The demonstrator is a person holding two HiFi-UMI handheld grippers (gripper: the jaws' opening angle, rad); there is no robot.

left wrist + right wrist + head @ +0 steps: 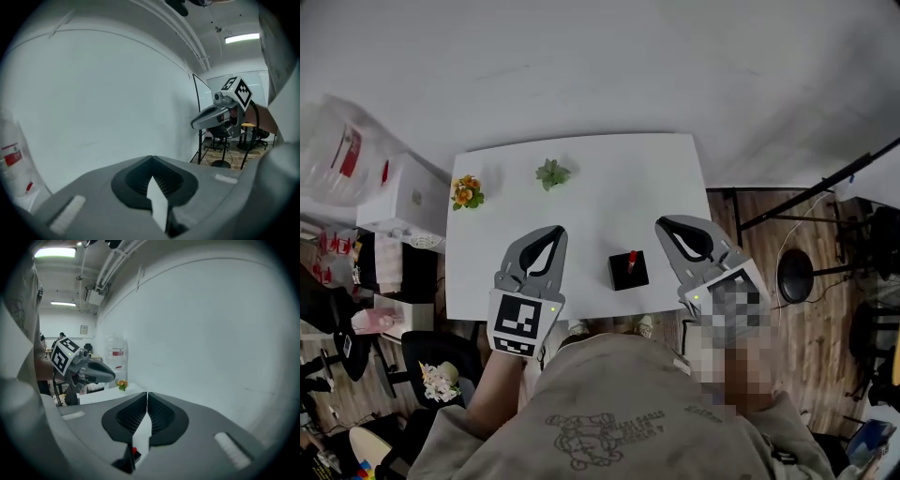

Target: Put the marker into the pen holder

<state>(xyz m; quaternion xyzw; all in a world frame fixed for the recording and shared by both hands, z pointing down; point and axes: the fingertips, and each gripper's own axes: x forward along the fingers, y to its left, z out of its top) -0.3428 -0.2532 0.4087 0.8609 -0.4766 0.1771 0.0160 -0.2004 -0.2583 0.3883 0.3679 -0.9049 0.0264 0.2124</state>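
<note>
A small black pen holder (629,271) stands near the front edge of the white table (581,202), and a red marker (632,260) stands upright in it. My left gripper (557,230) hovers to the holder's left, shut and with nothing in it. To the holder's right, my right gripper (661,224) is also shut and holds nothing. In the left gripper view the jaws (151,158) meet against the white wall, with the right gripper (220,115) off to the side. The right gripper view shows shut jaws (146,394), a bit of red marker (135,452) below them, and the left gripper (84,367).
A small green plant (551,173) and a pot of orange flowers (467,192) stand at the table's far left. White boxes (398,199) and a black chair (427,361) lie left of the table. A black stool (795,275) and a stand are on the right.
</note>
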